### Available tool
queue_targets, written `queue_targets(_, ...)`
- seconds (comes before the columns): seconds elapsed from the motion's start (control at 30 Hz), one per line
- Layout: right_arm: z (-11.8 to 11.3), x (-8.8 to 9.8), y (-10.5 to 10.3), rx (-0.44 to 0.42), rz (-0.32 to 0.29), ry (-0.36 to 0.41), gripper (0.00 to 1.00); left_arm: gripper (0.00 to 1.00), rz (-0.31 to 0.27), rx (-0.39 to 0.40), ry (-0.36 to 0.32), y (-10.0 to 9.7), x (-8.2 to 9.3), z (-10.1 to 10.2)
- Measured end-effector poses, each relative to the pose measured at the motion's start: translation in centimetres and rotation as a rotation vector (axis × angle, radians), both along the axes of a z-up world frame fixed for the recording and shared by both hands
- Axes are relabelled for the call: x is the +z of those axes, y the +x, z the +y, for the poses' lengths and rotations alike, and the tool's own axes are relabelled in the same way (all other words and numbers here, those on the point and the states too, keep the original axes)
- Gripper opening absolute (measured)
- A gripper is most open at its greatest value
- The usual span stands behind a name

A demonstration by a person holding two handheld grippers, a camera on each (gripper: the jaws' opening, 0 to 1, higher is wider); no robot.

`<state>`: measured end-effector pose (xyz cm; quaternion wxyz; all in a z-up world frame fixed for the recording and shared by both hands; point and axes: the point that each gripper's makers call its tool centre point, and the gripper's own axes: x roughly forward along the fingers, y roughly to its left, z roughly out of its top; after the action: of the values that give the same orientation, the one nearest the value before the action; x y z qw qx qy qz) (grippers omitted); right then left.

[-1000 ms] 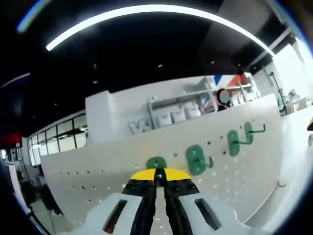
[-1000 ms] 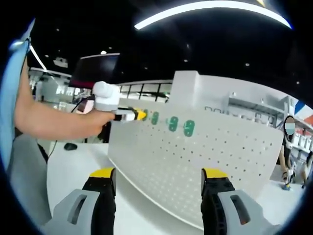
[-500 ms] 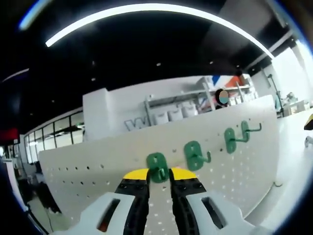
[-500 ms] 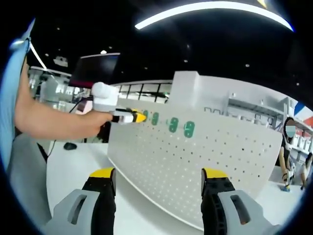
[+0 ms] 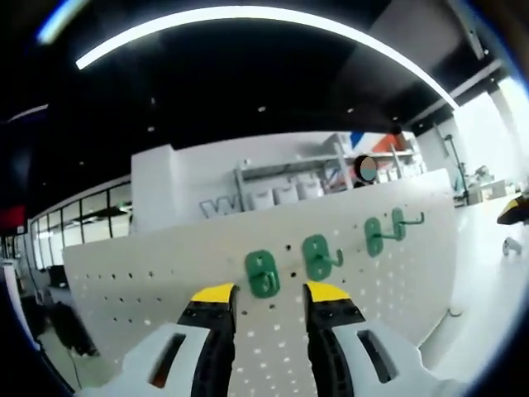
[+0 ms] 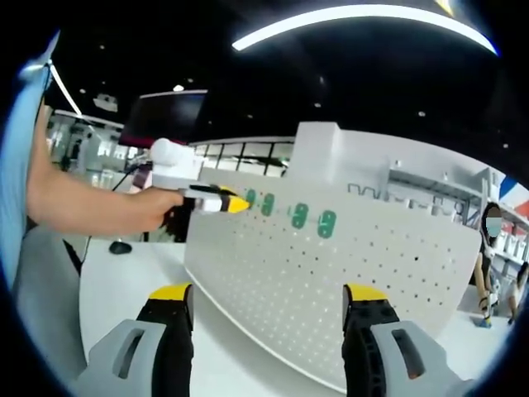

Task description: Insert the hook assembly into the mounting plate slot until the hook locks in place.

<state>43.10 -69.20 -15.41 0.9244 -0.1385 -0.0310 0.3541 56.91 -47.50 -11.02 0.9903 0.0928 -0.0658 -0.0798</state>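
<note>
- Left gripper view: left gripper (image 5: 269,291) is sitting with jaws apart, gripping nothing, tips just short of the white pegboard (image 5: 149,277). Three green hooks are hanging in a row on the pegboard: nearest hook (image 5: 263,274) is showing in the gap between the jaws, middle hook (image 5: 318,257) next, far hook (image 5: 382,233) beyond.
- Right gripper view: right gripper (image 6: 264,291) is standing wide open and empty over the white bench (image 6: 124,273). The same three hooks are mounted along the pegboard's top edge, with the left gripper's yellow tip pointing at the nearest one; contact unclear.
</note>
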Motion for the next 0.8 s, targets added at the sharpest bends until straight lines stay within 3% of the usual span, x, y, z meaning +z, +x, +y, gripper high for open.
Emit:
queue_targets(0.33, 0.3, 0.3, -0.2, -0.001, -0.01, -0.006, 0.76, 0.42, 0.038, -0.058, -0.054, -1.2, -0.2, 0.0)
queue_targets(0.5, 0.2, 0.4, -0.3, -0.002, -0.012, -0.009, 0.77, 0.47, 0.028, -0.077, -0.05, -1.9, 0.1, -0.1)
queue_targets(0.8, 0.3, 0.3, -0.5, 0.0, -0.01, -0.006, 0.77, 0.51, 0.056, -0.117, -0.041, -4.0, -0.9, 0.6)
